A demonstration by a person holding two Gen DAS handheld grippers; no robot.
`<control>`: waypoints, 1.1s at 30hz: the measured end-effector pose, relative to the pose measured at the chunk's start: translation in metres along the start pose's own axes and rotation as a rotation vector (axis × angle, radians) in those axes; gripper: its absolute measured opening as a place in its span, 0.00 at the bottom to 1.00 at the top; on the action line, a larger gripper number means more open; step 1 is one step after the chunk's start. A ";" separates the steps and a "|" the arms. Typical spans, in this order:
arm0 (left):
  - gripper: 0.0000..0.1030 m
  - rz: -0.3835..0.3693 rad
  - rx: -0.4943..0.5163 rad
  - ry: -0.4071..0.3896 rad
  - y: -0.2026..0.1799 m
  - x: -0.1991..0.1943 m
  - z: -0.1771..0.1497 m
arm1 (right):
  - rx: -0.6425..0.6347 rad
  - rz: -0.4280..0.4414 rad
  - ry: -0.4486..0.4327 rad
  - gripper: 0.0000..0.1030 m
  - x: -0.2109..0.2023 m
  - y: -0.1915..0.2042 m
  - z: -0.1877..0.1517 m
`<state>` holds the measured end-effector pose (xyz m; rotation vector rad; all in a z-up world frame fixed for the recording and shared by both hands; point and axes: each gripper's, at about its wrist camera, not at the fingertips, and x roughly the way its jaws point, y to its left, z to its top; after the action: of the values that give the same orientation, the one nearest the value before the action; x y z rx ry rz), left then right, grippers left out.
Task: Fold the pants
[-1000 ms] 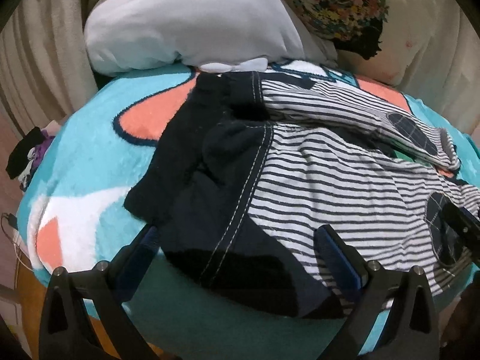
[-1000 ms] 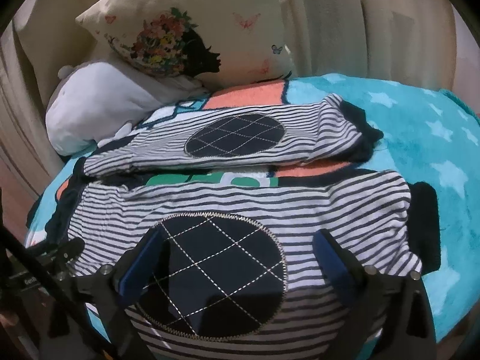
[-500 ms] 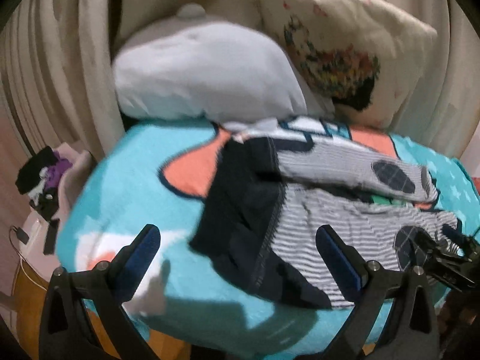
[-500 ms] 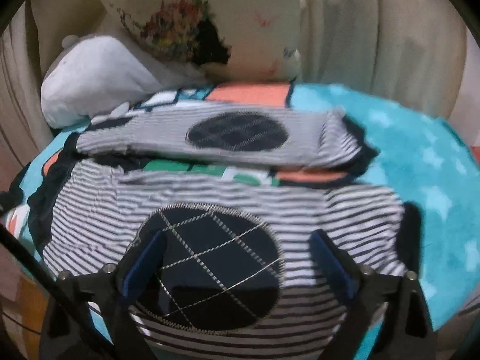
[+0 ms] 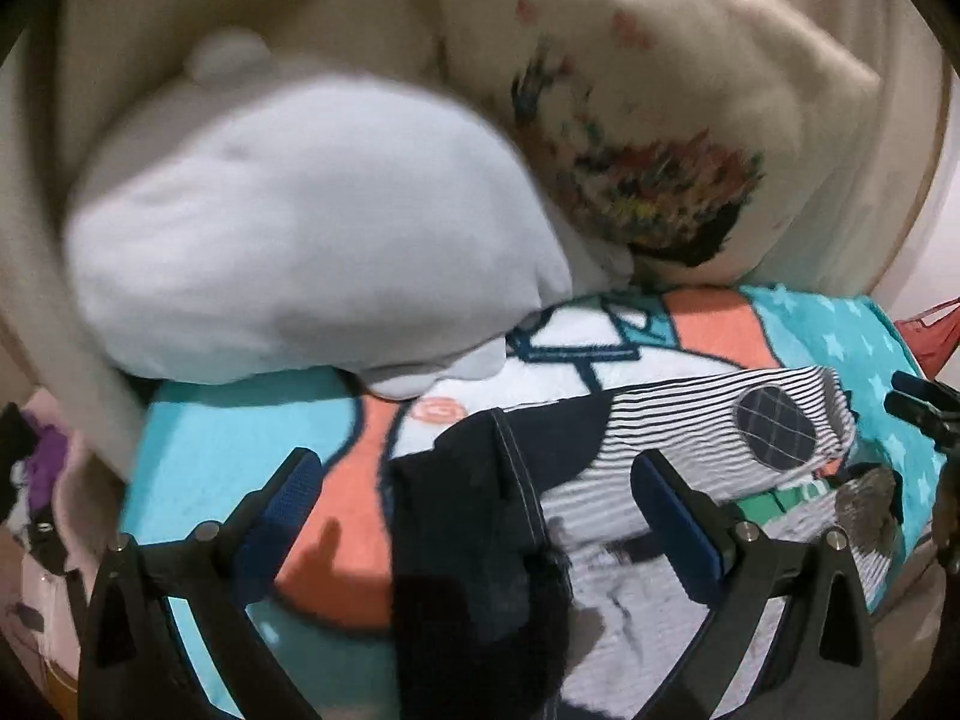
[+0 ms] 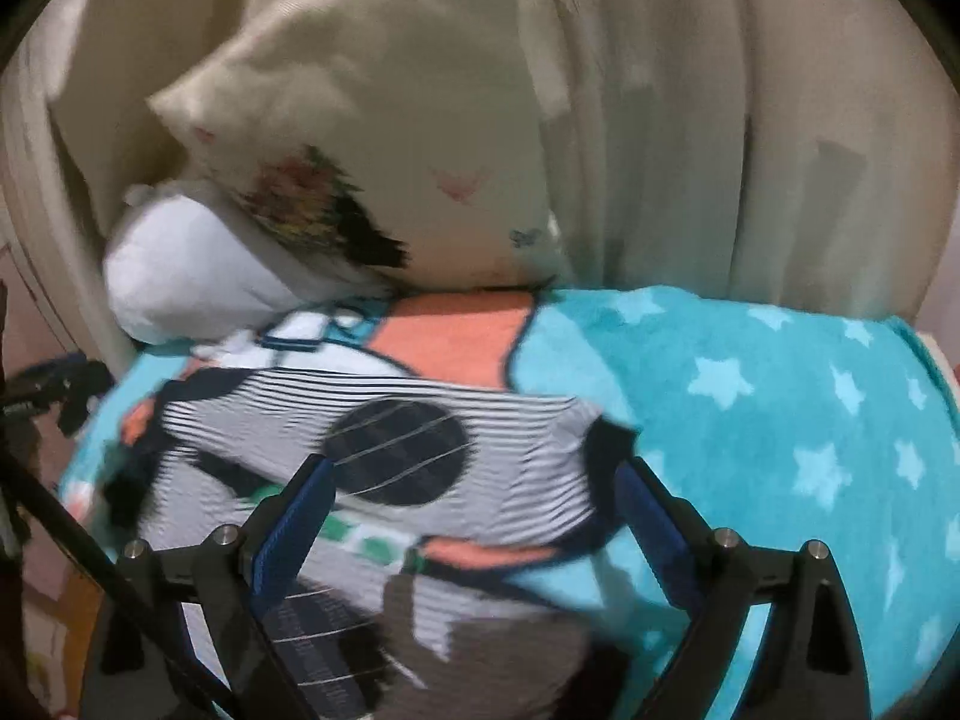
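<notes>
Striped black-and-white pants (image 5: 672, 444) with a navy waistband (image 5: 480, 516) and round navy knee patches lie flat on a teal blanket (image 5: 240, 438). My left gripper (image 5: 474, 480) is open, raised above the waistband end, holding nothing. In the right wrist view the pants (image 6: 420, 414) have the far leg spread across the blanket (image 6: 780, 420) and the near leg below it. My right gripper (image 6: 474, 492) is open over the far leg's cuff end, empty. The image is motion-blurred.
A white pillow (image 5: 300, 240) and a cream floral cushion (image 5: 660, 150) lean at the back of the bed; they also show in the right wrist view, pillow (image 6: 186, 276) and cushion (image 6: 390, 150). Curtains (image 6: 690, 120) hang behind. Dark clutter (image 5: 24, 456) lies off the left edge.
Both grippers have lifted and pulled back from the pants, so the pants look smaller and lower in both views. The pants have not moved. Both grippers stayed open.
</notes>
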<state>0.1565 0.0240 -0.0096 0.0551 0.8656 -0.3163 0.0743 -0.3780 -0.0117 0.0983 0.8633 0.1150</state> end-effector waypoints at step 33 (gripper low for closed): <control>0.09 -0.187 0.156 0.007 -0.012 0.022 0.012 | -0.064 0.083 0.144 0.10 0.046 -0.010 0.038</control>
<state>0.1746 0.0053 -0.0175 0.1202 0.8535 -0.5594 0.1333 -0.3833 -0.0232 0.0664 0.9990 0.2294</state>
